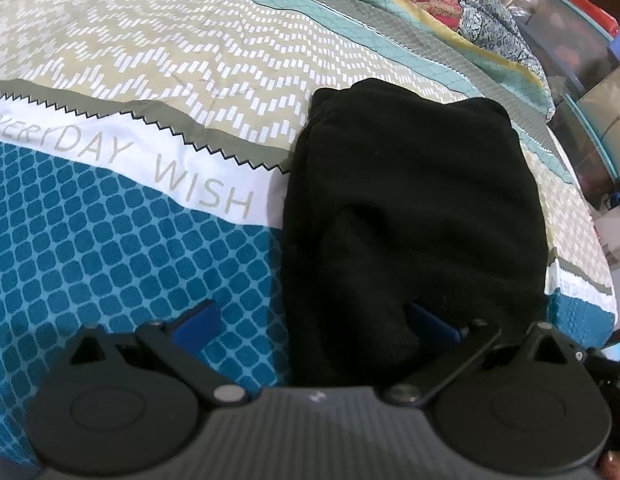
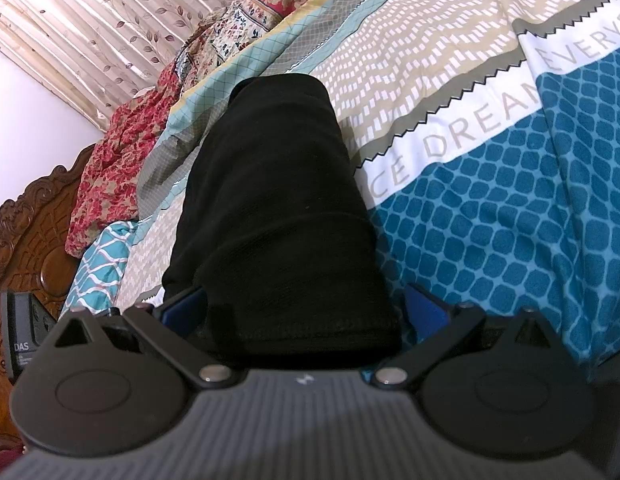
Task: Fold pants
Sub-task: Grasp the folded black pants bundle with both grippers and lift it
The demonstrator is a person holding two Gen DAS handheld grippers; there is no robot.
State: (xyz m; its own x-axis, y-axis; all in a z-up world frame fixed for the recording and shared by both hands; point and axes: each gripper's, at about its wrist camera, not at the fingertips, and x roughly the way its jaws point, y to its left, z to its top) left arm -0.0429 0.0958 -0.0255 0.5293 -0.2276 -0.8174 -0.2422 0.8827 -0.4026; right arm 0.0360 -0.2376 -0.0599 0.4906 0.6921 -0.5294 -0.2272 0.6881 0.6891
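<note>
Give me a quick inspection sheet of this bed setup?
Surface: patterned teal, beige and white bedspread, lightly wrinkled.
Job's things: black fabric pants, folded into a compact bundle on the bedspread.
Clutter: red floral cloth heaped along the far edge.
Grippers: left gripper open, straddling the bundle's edge; right gripper open, a finger on either side of the bundle.
Cables: nothing seen.
Surroundings: leaf-print curtain, carved wooden headboard.

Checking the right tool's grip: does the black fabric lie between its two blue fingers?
Yes, the folded black fabric pants fill the gap between the right tool's spread blue fingers.
</note>
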